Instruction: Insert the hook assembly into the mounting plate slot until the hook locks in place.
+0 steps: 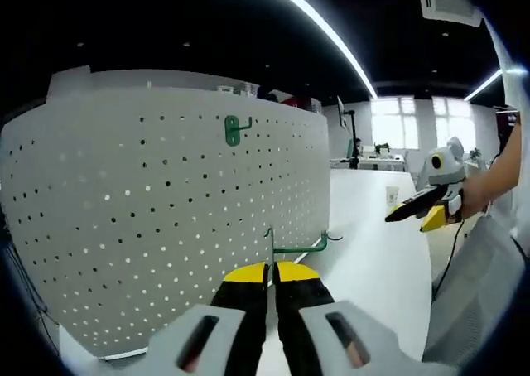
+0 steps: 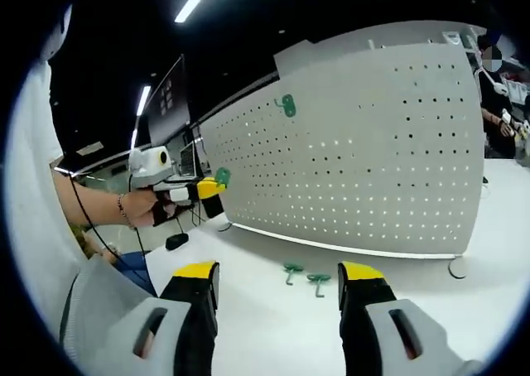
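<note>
Hook (image 1: 294,248), green and thin, is pinched tight in the left gripper (image 1: 272,270), up in the air before the white pegboard (image 1: 166,219). Its long stem lies sideways, bent tip away from the board. I think the carrying step is on; next, turn its plate toward a hole. The right gripper (image 2: 280,278) is wide apart, holding nothing, above two hooks (image 2: 305,275) near the board's bottom edge on the table (image 2: 273,326).

Both grippers have black fingers with yellow tips set in pale grey housings with dark rectangular slots. In the right gripper view, the left gripper (image 2: 211,187) carries a white box, and the person's hand (image 2: 149,209) wears a thin wrist bracelet (image 2: 122,211); a white garment (image 2: 37,227) shows beside it.
</note>
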